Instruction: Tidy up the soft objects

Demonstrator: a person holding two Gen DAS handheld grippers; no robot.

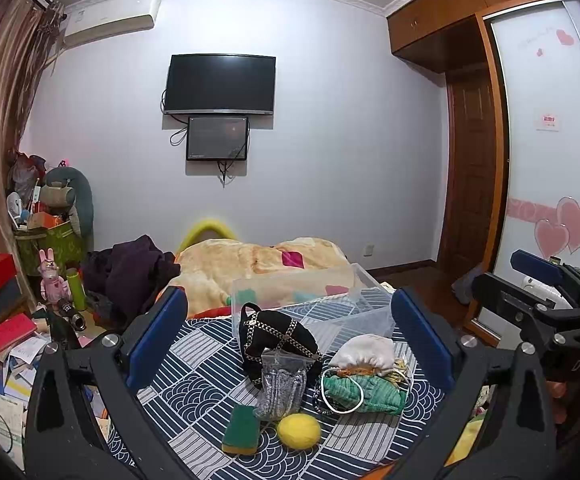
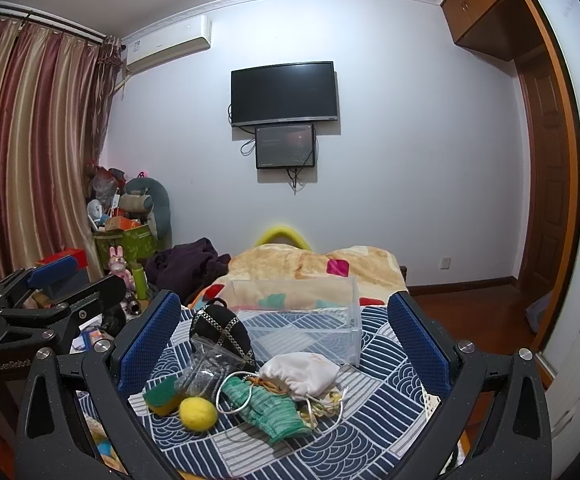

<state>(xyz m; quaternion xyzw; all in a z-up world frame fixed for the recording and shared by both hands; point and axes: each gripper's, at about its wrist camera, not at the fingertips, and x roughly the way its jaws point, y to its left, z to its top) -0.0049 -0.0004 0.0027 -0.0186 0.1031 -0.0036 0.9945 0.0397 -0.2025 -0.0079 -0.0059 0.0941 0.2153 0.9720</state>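
Blue-padded, the left gripper (image 1: 290, 340) and right gripper (image 2: 285, 340) both hang wide apart, holding nothing, above a navy-and-white patterned cloth (image 1: 205, 364). On it lie a yellow felt ball (image 1: 298, 431), green sponge (image 1: 242, 428), black chain-trimmed pouch (image 1: 277, 340), white drawstring bag (image 1: 366, 352) and green knitted cloth (image 1: 364, 392), near a clear plastic bin (image 1: 314, 300).

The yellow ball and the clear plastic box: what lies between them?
In the right wrist view, a zip bag and white pouch lie between the yellow ball and clear box.
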